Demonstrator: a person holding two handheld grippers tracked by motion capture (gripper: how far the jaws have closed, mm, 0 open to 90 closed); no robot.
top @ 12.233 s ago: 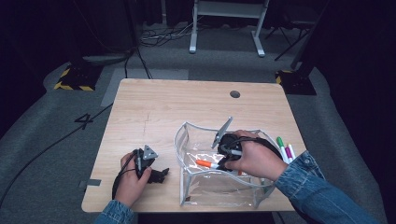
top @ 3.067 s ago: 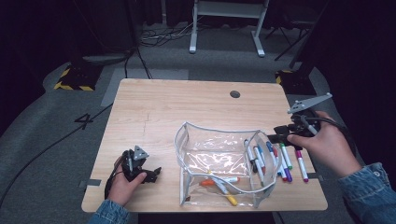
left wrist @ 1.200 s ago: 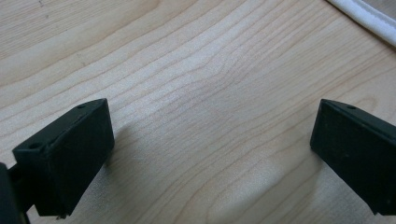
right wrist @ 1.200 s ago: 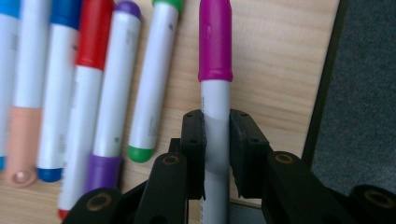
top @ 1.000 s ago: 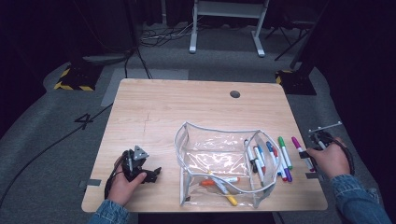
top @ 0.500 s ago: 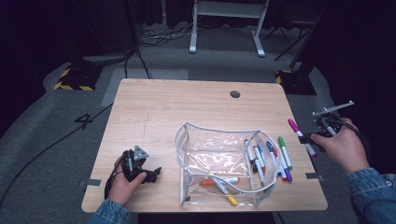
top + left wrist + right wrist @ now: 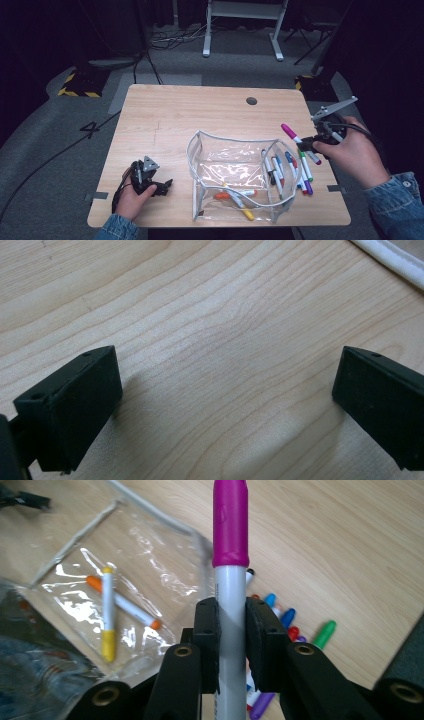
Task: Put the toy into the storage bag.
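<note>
Above the table's right edge, our right gripper (image 7: 314,141) clamps the pink-capped marker (image 7: 230,570) lifted clear of the loose markers (image 7: 299,172), bound for the clear pouch (image 7: 235,170) already holding two, while our left gripper (image 7: 150,181) rests open and empty.

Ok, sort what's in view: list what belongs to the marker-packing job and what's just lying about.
Part of the job:
- pink-capped marker, clamped in the right tool
- clear pouch with the orange and yellow markers inside
- loose markers beside the pouch

Lying about:
- left tool, open, resting on the table
- cables on the floor
</note>
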